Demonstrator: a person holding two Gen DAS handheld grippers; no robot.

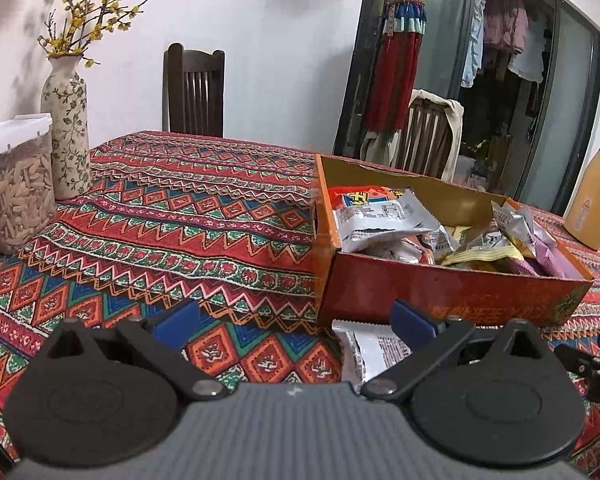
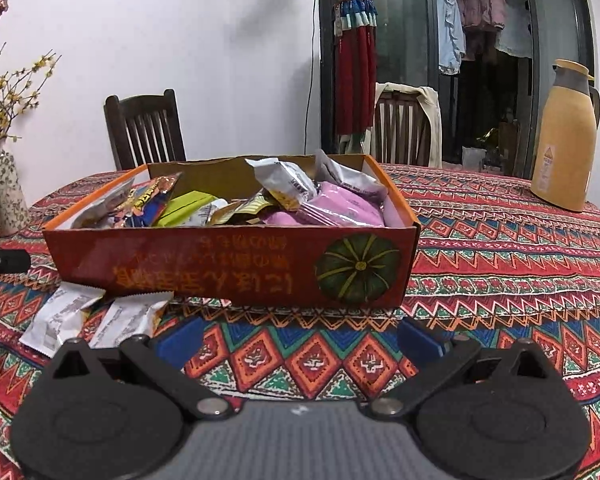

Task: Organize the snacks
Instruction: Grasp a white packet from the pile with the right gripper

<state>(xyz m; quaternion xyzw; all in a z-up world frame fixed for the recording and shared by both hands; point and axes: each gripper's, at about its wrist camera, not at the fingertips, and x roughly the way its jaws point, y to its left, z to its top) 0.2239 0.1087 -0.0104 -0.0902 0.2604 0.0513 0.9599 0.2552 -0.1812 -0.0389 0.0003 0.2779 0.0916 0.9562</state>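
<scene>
Two white packets [image 2: 96,318] lie on the bench [image 2: 500,248] before the box [image 2: 228,264], nearest the left tongs [image 1: 296,320]; both tongs [image 2: 300,338] gape empty.

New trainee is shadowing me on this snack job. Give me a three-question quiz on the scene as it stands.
1. True or false: both grippers, left and right, are open and hold nothing.
2. How many white packets lie on the tablecloth outside the orange box?
3. Which stands nearer the box's pumpkin picture: A) vase B) yellow flask?

Key: 1 true; 2 two; 3 B.
</scene>
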